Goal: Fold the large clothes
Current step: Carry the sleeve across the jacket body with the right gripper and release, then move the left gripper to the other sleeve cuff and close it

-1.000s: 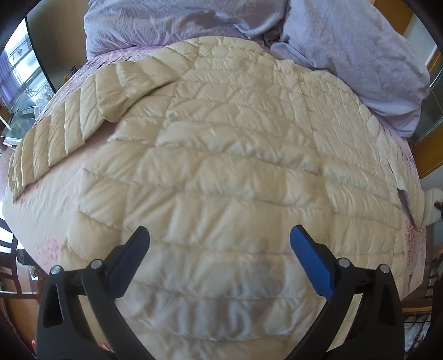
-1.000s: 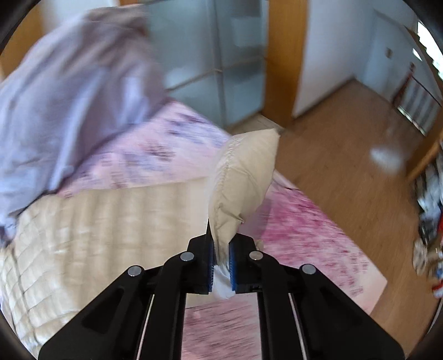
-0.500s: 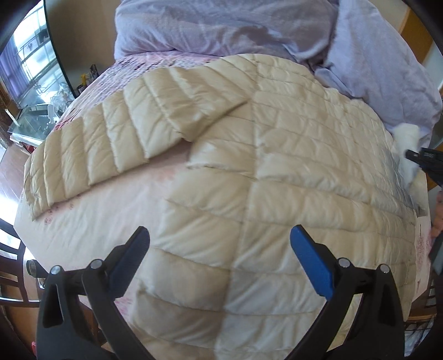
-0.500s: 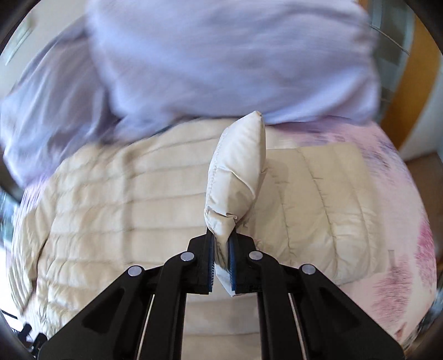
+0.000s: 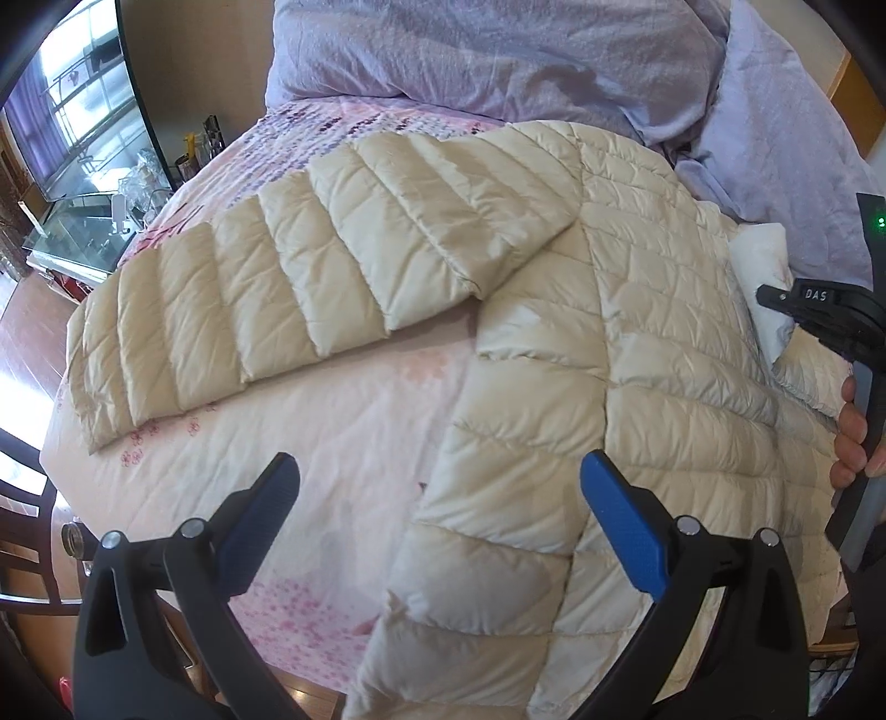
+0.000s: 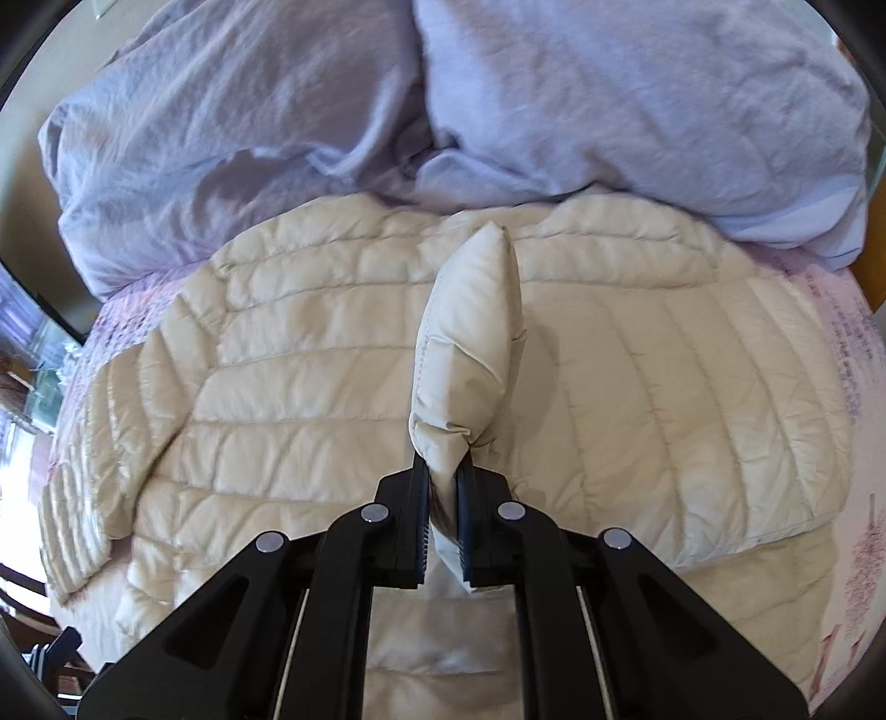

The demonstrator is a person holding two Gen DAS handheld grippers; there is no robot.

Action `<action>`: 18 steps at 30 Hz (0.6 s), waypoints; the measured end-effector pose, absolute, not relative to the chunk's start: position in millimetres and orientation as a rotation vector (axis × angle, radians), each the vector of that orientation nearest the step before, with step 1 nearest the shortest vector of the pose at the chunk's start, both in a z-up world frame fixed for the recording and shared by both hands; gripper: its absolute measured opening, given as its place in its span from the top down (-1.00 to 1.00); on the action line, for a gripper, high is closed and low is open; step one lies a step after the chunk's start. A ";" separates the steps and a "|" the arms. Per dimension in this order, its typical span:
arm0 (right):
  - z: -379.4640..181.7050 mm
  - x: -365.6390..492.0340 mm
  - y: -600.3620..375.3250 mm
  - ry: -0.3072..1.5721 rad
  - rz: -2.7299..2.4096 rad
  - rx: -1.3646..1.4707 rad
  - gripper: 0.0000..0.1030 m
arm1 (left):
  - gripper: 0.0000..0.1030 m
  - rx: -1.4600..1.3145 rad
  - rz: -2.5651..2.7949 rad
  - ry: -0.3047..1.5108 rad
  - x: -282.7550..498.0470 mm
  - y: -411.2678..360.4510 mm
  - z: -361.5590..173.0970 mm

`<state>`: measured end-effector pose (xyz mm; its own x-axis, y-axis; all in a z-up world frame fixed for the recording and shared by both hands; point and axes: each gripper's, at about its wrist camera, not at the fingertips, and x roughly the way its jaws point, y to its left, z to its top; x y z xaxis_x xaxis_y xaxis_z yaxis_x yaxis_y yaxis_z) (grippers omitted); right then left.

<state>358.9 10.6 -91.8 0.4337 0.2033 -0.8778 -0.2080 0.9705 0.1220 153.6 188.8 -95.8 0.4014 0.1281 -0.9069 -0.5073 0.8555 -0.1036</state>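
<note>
Cream quilted down is what fills your left wrist view: the puffer jacket [image 5: 637,343] lies flat on the pink floral bedspread [image 5: 343,443], its body running from the bottom of the frame up toward the lavender duvet [image 5: 498,50] heaped at the far end. One sleeve [image 5: 310,288] stretches out to the left, its long axis slanting down toward the left edge of the bed, cuff end lowest. Your left gripper [image 5: 440,507] hovers over the jacket's near left edge with its blue fingers [image 5: 623,523] spread wide and nothing between them. At the right edge a hand [image 5: 853,432] holds your other gripper, whose black body carries the letters "DAS" in white, beside a small green light. In your right wrist view, the right gripper [image 6: 443,498] has its jaws pressed nearly together, pinching the end of the other sleeve [image 6: 476,332]. That sleeve stands up from the jaws and points away from you toward the duvet, above the jacket's body, which spreads broadly left to right beneath it.
</note>
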 end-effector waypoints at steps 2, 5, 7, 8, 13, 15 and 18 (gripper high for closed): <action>-98.0 356.9 23.8 1.122 0.313 0.003 0.81 | -0.96 -0.392 0.416 1.087 154.3 191.7 -95.3; -94.6 354.0 28.3 1.136 0.365 0.025 0.58 | -0.96 -0.378 0.427 1.089 155.4 195.9 -96.2; -82.7 353.5 20.7 1.096 0.370 0.065 0.11 | -0.96 -0.379 0.430 1.090 156.0 198.9 -97.2; -76.4 353.6 15.1 1.065 0.358 0.081 0.06 | -0.96 -0.380 0.433 1.090 156.3 200.4 -97.8; -74.2 369.9 -18.9 1.007 0.175 0.083 0.05 | -0.96 -0.382 0.454 1.095 156.6 208.6 -100.8; -88.1 376.3 -22.4 1.040 0.113 0.035 0.05 | -0.96 -0.379 0.462 1.097 156.4 211.0 -101.9; -109.3 377.2 -18.9 1.100 0.102 0.016 0.05 | -0.96 -0.378 0.473 1.099 156.4 215.8 -103.2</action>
<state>377.2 -18.9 -109.3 0.4490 0.0907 -0.8889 -0.0743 0.9952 0.0640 156.4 215.8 -103.2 0.3730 0.1767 -0.9109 -0.5403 0.8395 -0.0584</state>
